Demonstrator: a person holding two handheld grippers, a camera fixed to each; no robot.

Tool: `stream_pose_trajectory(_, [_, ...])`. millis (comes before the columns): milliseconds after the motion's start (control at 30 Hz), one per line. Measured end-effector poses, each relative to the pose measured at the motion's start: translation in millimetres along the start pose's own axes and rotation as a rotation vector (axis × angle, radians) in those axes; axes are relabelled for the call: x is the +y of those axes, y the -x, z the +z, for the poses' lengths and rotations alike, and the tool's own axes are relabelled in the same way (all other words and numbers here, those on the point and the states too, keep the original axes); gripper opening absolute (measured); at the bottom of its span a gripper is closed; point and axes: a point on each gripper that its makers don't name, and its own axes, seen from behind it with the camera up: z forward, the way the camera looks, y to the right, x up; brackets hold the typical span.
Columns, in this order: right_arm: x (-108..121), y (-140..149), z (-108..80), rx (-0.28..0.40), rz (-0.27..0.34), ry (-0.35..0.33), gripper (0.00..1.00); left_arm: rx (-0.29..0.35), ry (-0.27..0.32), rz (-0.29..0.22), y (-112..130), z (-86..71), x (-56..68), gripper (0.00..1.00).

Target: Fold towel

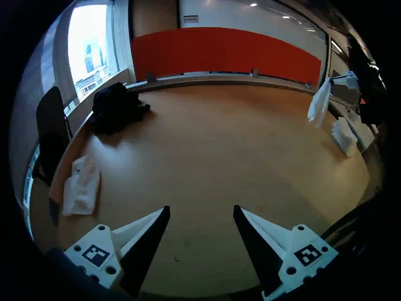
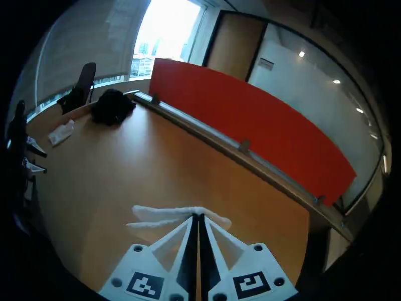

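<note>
- Standing at the far left of the left gripper view, a black chair [image 1: 50,130] is drawn up to the wooden worktop [image 1: 215,150]. A folded white cloth [image 1: 80,188] lies near that edge.
- A black bag [image 1: 116,106] rests farther back by the window [image 1: 92,55], and a red partition [image 1: 225,52] runs along the far side.
- The left hand-held gripper [image 1: 201,208] hovers over bare wood with its fingers spread wide and nothing between them.
- At the right of this view the towel [image 1: 319,103] hangs in the air, held at its top, with a second white cloth [image 1: 345,135] on the worktop just below it.
- In the right gripper view, the right hand-held gripper [image 2: 195,218] has both fingers pressed together on the towel's edge. The fabric spreads past the tips, mostly to the left.
</note>
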Motion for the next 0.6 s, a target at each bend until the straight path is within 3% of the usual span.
stream_pose_trajectory(600, [95.7,42.1,-31.7,-0.053,0.079,0.101,0.01,-0.009,-0.013,0.02,-2.8,-1.0,9.2,0.94])
